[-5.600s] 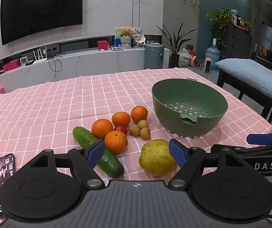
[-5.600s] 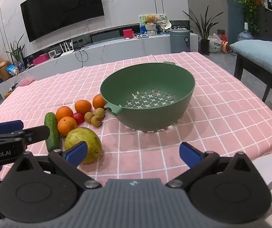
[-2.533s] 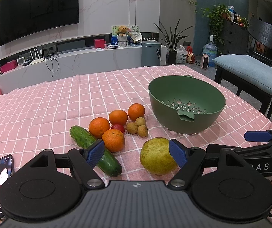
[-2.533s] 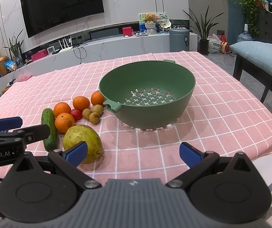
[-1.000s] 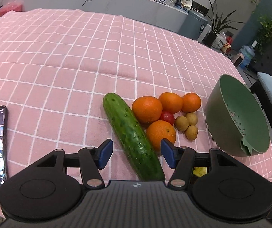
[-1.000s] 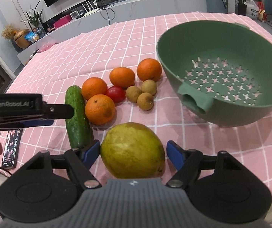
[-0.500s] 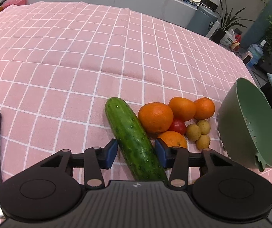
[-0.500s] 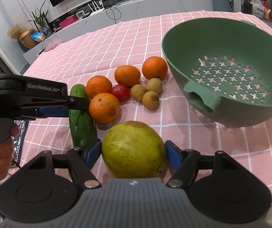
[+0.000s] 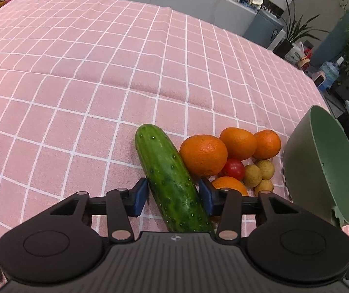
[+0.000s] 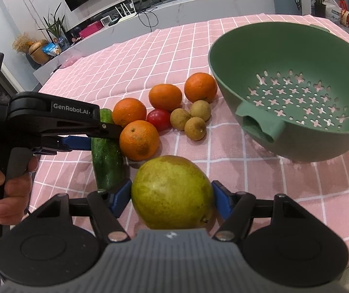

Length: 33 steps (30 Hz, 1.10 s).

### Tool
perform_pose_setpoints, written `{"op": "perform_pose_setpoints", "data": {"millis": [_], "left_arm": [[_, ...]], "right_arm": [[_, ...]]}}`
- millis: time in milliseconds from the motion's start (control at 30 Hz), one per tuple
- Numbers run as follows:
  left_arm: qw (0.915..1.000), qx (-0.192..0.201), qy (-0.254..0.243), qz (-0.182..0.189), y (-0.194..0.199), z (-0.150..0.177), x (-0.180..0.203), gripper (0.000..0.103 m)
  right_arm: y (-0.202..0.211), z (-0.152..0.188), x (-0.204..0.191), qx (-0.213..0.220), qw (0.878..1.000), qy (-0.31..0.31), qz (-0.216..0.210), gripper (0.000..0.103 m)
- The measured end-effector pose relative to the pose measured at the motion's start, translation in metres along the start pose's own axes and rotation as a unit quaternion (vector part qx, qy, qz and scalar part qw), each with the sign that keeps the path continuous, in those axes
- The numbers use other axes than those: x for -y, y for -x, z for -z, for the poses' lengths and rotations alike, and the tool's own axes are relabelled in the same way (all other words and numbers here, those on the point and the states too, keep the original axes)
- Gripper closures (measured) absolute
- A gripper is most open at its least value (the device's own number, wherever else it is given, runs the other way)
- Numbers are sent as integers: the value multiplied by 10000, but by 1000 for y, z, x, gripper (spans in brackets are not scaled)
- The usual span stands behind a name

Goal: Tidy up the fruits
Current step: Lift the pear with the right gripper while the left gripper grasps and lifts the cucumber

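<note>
Both grippers straddle produce: the right gripper [image 10: 172,196] has its pads against the big yellow-green fruit [image 10: 172,193], while the left gripper [image 9: 173,195] is closing around the cucumber [image 9: 172,180], seemingly to lift both toward the green colander [image 10: 294,92] beyond the oranges [image 10: 139,139].

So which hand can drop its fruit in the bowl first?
Probably the right: its gripper hugs the pear right beside the bowl. The left gripper, around the cucumber, is farther away.
</note>
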<state>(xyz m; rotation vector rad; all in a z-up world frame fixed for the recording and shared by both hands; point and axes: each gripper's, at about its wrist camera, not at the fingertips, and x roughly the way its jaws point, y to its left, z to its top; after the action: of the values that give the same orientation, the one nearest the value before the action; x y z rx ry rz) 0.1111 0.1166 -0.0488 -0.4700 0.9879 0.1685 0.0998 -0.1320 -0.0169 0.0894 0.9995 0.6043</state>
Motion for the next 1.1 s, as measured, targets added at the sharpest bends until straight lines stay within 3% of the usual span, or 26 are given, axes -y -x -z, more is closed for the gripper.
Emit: {"op": "perform_pose_setpoints", "data": {"millis": [433,700,1100], "left_arm": [[9970,655,-397,58,49,23,15,58],[9900,1140,-825,68,79,34,41,61],[9809,1472,-1148,554,111,19,85,61]], "right_arm": [[23,4,-4,245,9995,113,-149,36],[43,2,-7,533,9981,235,-201,36],[90,-26,4,1060,9935,412,-41,36]]}}
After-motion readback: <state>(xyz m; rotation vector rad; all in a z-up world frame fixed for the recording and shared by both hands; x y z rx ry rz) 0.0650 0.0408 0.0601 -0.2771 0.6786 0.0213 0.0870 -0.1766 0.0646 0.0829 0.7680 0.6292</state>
